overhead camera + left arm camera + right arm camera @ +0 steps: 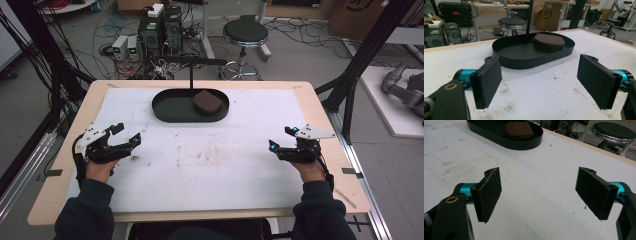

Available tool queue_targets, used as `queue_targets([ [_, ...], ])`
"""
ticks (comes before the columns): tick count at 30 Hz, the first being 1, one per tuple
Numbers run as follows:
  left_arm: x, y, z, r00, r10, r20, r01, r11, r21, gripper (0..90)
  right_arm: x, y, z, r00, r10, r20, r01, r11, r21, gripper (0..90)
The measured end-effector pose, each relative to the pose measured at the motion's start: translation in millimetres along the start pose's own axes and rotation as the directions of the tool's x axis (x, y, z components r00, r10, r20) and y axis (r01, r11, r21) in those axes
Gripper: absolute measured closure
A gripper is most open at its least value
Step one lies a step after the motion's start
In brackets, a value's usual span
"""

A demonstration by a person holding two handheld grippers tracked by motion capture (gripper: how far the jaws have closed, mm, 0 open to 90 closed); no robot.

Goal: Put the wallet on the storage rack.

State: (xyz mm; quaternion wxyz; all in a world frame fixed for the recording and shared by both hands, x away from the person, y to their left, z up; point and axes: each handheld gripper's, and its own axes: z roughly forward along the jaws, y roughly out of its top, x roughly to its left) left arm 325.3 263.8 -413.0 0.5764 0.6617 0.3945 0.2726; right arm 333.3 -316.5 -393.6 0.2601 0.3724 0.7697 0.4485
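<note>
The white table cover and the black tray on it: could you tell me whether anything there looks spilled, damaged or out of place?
Only the white cover is off: brownish smudges and dark specks stain its middle. The black oval tray sits flat, with the brown pad lying inside at its right end. Both the left gripper and the right gripper are open and empty.

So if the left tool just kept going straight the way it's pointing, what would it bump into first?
Probably the wall of the black oval metal tray, judging by the left gripper view; between the open left tool and the tray lies bare white table cover.

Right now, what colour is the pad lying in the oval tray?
Dark brown pad in a black tray; clearest in the right gripper view.
</note>
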Motion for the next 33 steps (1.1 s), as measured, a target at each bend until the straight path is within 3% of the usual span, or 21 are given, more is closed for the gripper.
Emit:
queue_targets([
  [21, -0.4, -2.7, -1.9, 0.9998, 0.017, -0.006, -0.017, 0.9998, 0.011, 19.8, -3.2, -8.8, 1.9, 0.9989, -0.018, 0.044, 0.017, 0.999, 0.034, 21.3],
  [33, 1.1, -3.9, 1.6, 1.0, 0.001, -0.007, -0.001, 0.9999, 0.013, 20.1, -11.0, -11.7, 1.9, 0.9967, 0.002, 0.081, -0.006, 0.999, 0.045, 21.4],
])
